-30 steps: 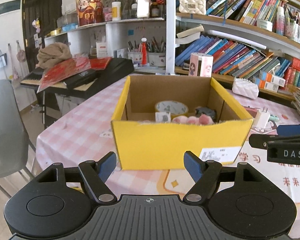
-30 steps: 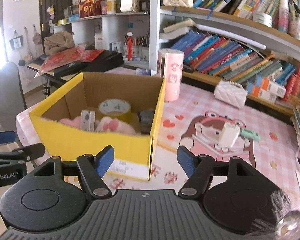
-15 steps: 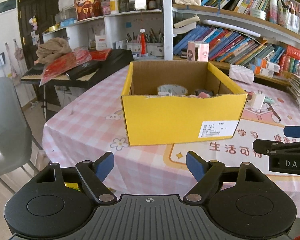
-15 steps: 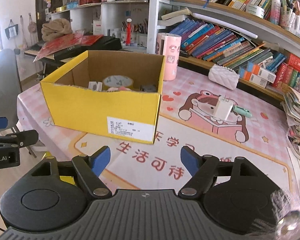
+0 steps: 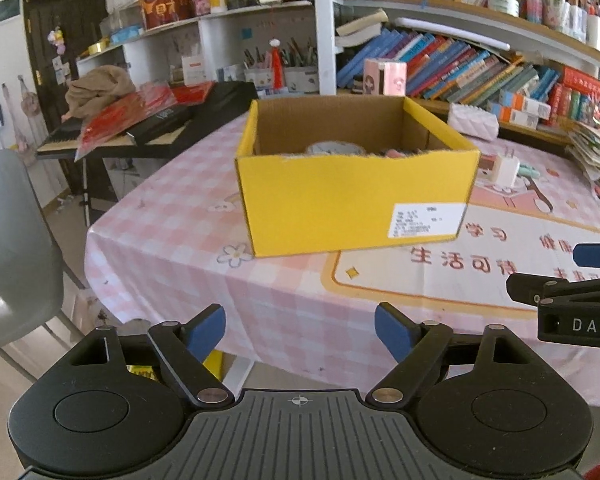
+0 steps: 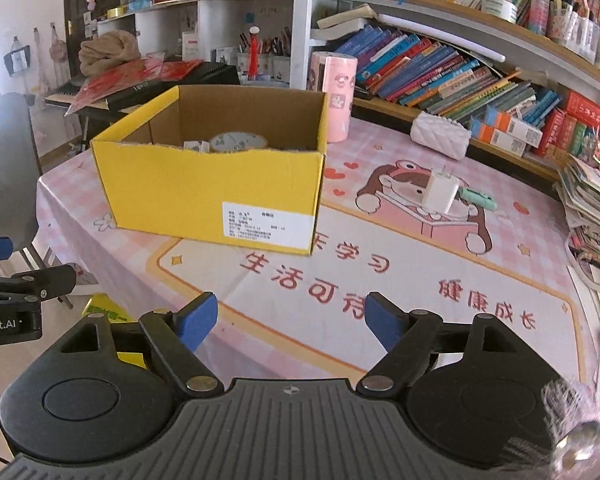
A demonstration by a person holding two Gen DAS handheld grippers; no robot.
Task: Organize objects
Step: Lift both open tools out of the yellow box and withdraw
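Since yellow box (image 6: 216, 196) sits loaded on worktop (image 6: 440, 280), I hold left tool (image 5: 300, 330) and right tool (image 6: 290, 318) spread, empty, jaws just widened for charger (image 6: 440, 194).

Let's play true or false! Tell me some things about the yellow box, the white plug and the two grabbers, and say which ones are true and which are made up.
1. The yellow box stands open at the top. True.
2. The white plug is inside the box. False: it stands on the tablecloth, apart from the box, on the bear picture.
3. The right gripper holds nothing. True: its jaws are open and have just been opening, with only tablecloth seen between them.
4. The left gripper is squeezing the box. False: it is open, short of the box, and empty.
5. A tape roll lies in the box. True.
6. The box is blue. False: it is yellow with a white label.
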